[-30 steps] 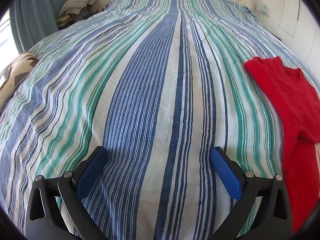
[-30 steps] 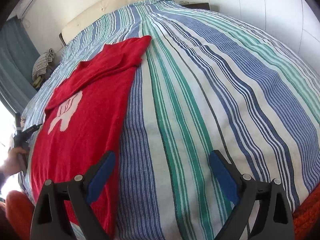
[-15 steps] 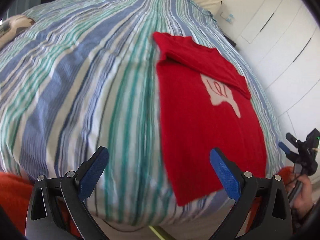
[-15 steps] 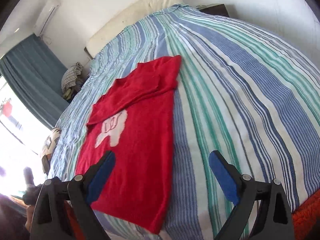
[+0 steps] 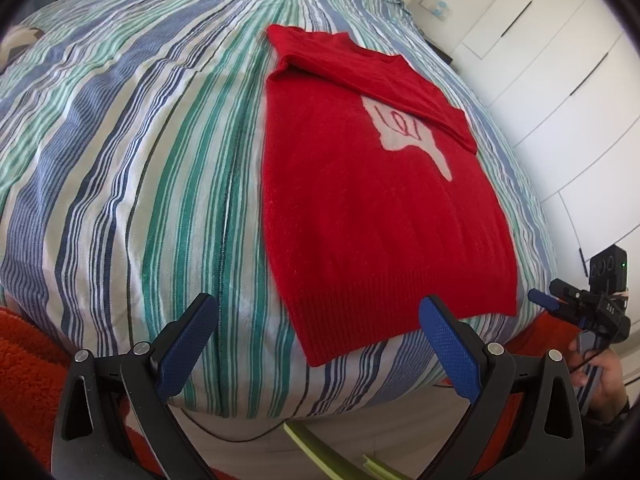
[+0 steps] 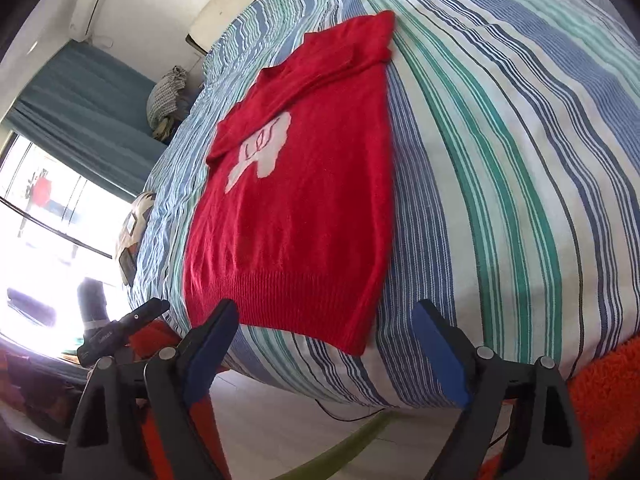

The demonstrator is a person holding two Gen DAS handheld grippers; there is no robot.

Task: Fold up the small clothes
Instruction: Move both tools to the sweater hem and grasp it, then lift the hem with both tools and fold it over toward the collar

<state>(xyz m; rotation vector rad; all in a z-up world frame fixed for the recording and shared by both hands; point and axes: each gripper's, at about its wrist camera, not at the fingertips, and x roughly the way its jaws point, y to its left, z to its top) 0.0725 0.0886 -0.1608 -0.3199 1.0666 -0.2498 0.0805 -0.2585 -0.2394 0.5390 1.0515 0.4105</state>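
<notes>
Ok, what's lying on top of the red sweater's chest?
The red sweater has its sleeves folded across the chest, partly covering the pale graphic. The graphic's top edge is hidden beneath them.

Both grippers look the same: left gripper [image 5: 318, 344] and right gripper [image 6: 324, 346] have black triangular-cutout arms, silver screws at the pivots, and textured blue pads [image 5: 448, 346]. A bare hand [image 5: 600, 376] shows lower right in the left view.

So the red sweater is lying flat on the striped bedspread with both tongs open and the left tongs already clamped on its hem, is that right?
Not quite: the left tongs are not clamped on the hem. In the left wrist view they stand open short of it, pressing on nothing. The rest holds: the red sweater lies flat on the striped bedspread, and the right tongs are open too, having just closed slightly with nothing between them.
</notes>
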